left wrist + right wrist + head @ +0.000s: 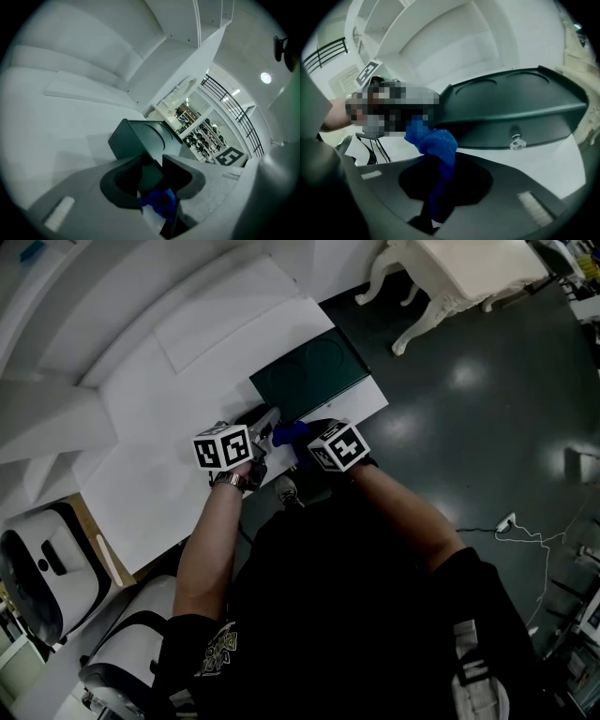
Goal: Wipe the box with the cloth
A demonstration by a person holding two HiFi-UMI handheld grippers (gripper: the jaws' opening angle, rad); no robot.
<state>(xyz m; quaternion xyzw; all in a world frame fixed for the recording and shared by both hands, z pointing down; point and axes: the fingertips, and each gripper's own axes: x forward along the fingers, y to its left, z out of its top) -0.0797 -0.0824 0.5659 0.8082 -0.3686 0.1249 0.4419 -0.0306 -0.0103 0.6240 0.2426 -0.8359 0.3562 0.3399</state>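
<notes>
Dark green box (309, 381) sits at the white worktop's (187, 399) edge. Right hand-held gripper (440, 178) is clamped on the blue cloth (436, 145) just beside the box. Left hand-held gripper (152, 173) has its jaws apart at the box's corner.
</notes>
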